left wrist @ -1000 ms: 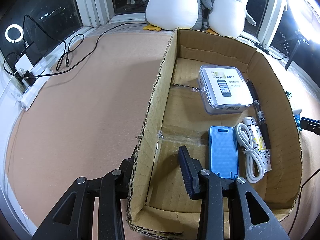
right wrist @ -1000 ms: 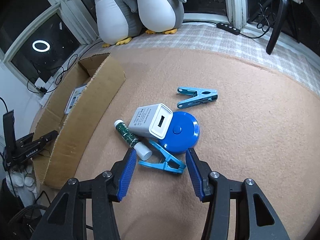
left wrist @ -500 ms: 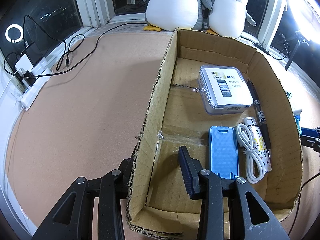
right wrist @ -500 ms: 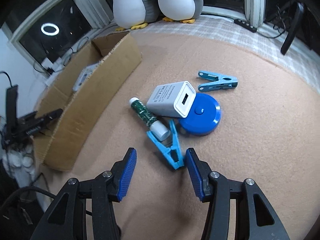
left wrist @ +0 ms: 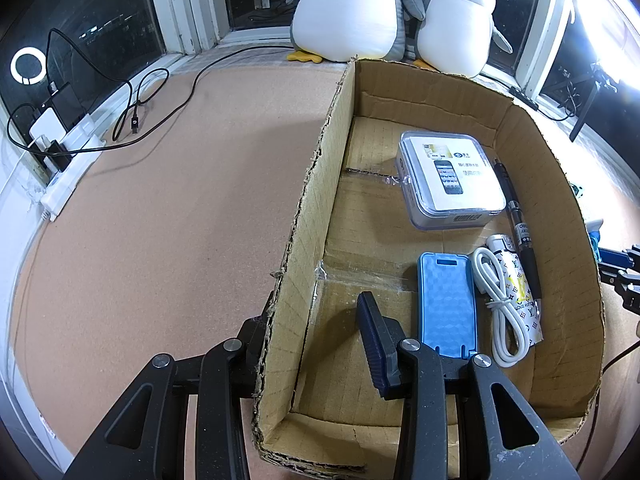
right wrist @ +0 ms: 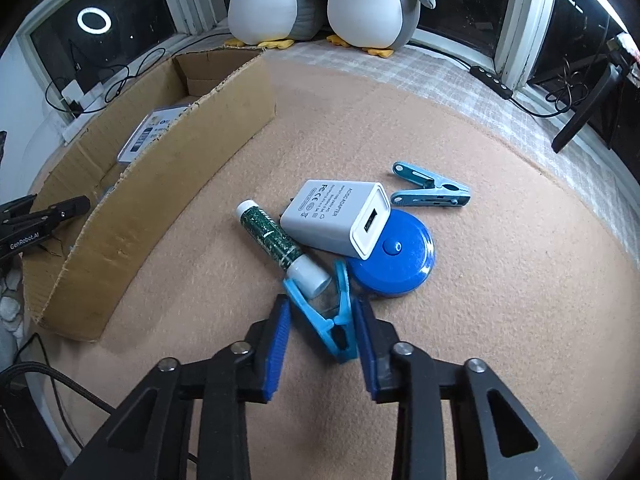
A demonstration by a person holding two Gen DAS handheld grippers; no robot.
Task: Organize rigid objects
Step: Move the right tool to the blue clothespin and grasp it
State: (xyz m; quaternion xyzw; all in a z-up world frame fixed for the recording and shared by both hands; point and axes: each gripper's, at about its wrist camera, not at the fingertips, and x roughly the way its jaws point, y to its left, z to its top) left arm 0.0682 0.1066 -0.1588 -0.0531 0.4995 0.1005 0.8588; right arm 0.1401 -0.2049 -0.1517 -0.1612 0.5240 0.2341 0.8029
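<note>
The right claw [right wrist: 320, 336] is closing around the near blue clothespin [right wrist: 328, 320] lying on the tan surface [right wrist: 500, 320] beside the lip balm tube [right wrist: 276, 244], pads not yet pressing, while the left claw [left wrist: 320, 340] is clamped on the cardboard box [left wrist: 320, 184] wall.

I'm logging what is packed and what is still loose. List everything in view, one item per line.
cardboard box: 1, brown, on the carpet
clear case: 1, clear and white, in box
pen: 1, black, in box by its wall
phone case: 1, light blue, in box
cable: 1, white, coiled in box
patterned tube: 1, white and yellow, in box
charger: 1, white, on carpet
round blue disc: 1, under charger
green tube: 1, beside charger
clothespins: 2, light blue; far one, near one
plush penguins: 2, by window
left gripper: shut on box wall
right gripper: fingers closing around near clothespin
</note>
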